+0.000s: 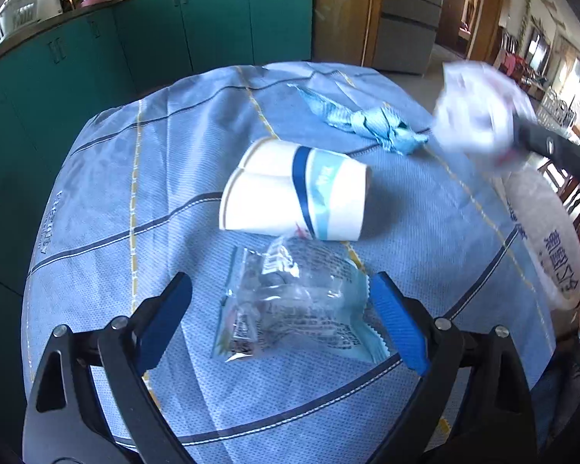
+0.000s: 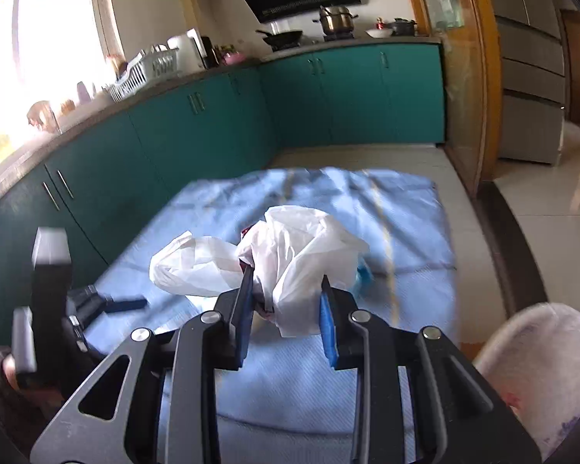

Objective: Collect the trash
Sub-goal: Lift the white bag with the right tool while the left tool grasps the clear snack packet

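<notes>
On the blue tablecloth (image 1: 143, 208) lie a clear snack wrapper (image 1: 294, 305), two stacked white paper cups on their side (image 1: 294, 193) and a crumpled blue wrapper (image 1: 371, 123). My left gripper (image 1: 282, 290) is open, its fingers on either side of the clear wrapper. My right gripper (image 2: 286, 290) is shut on a crumpled white plastic bag (image 2: 297, 251) and holds it above the cloth; the bag shows blurred in the left wrist view (image 1: 475, 108). The left gripper's body shows at the left of the right wrist view (image 2: 50, 290).
A translucent trash bag (image 1: 553, 239) hangs open off the table's right edge; it also shows at lower right in the right wrist view (image 2: 537, 371). Green kitchen cabinets (image 2: 212, 123) stand behind and left. A fridge (image 2: 529, 77) stands at right.
</notes>
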### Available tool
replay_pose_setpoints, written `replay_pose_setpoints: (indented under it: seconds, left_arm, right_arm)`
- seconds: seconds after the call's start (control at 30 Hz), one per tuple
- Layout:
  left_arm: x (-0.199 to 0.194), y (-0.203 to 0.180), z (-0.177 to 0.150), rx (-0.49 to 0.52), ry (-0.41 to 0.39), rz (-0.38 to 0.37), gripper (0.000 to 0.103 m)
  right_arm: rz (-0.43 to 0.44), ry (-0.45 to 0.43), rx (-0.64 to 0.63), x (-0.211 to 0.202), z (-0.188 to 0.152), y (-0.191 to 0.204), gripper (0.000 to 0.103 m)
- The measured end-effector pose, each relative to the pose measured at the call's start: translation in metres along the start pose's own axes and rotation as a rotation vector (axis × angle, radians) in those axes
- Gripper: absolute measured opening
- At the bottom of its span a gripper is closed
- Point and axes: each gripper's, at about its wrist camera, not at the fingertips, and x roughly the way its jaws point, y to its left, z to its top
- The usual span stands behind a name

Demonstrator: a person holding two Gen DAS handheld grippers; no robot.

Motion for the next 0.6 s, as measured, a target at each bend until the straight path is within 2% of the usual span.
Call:
replay_pose_setpoints:
  seconds: [0.1,0.2,0.23,0.3,0.37,0.5,0.6]
  left_arm:
    - [0.007,-0.005,-0.002,0.015,0.022,0.015,0.094]
    - [0.01,-0.005,-0.004,0.008,0.041,0.026,0.094]
    - [0.01,-0.004,-0.005,0.001,0.044,0.028,0.094]
    - [0.012,-0.003,-0.005,-0.006,0.048,0.029,0.094]
    - [0.013,-0.004,-0.006,-0.004,0.053,0.036,0.094]
    - [0.018,-0.008,-0.006,0.009,0.066,0.043,0.094]
    - [0.02,-0.01,-0.008,0.018,0.077,0.05,0.094]
  right_arm:
    - [-0.022,0.114,0.035,0.003,-0.031,-0.023,0.03]
    - [-0.021,0.177,0.042,0.009,-0.047,-0.029,0.036]
    - [-0.021,0.185,0.037,0.01,-0.051,-0.029,0.039]
    - [-0.028,0.187,0.025,0.007,-0.056,-0.027,0.056]
    - [-0.045,0.176,0.014,0.006,-0.056,-0.025,0.068]
    - [-0.063,0.166,0.017,0.009,-0.053,-0.022,0.076]
    - [-0.09,0.175,0.009,0.017,-0.051,-0.023,0.077]
